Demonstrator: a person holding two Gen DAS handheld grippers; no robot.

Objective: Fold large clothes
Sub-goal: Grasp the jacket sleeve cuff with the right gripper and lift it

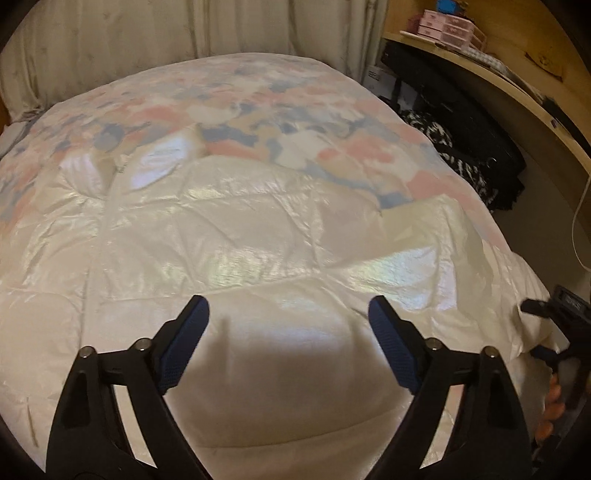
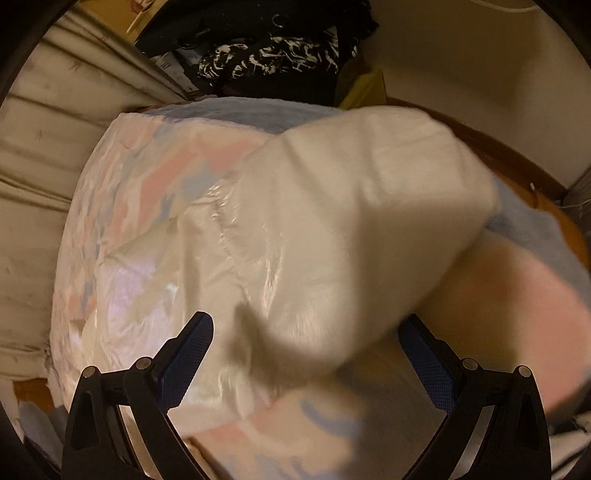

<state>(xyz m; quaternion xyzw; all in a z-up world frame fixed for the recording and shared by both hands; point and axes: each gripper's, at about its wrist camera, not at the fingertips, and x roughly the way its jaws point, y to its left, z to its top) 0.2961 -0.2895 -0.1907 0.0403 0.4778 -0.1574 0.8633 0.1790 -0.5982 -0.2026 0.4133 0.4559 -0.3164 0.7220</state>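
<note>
**Spreading wide over a shiny white jacket**

Hanging above the bed, the left gripper [image 1: 288, 317] has its two blue-padded fingers [image 1: 184, 347] set far apart with nothing between them. Below it lies the jacket [image 1: 229, 236], a large glossy white quilted garment spread flat across the bedspread [image 1: 280, 110], which is patterned in pink, blue and cream. A zip runs up the jacket's left part toward two pale collar flaps at its far end.

At the right edge of the left wrist view, the right gripper [image 1: 554, 332] shows as a dark shape beside the jacket's right edge, with the person's fingertips under it.

From its own camera, the right gripper [image 2: 306, 332] also stands wide open. A blurred fold of the white jacket [image 2: 351, 221] hangs across the gap, covering the tip of one finger; whether cloth touches a pad cannot be told.

A curtain [image 1: 110, 40] hangs behind the bed. A wooden shelf [image 1: 498, 70] to the right carries small pink boxes [image 1: 439, 26], and dark bags [image 1: 461, 122] are piled beneath it.
</note>
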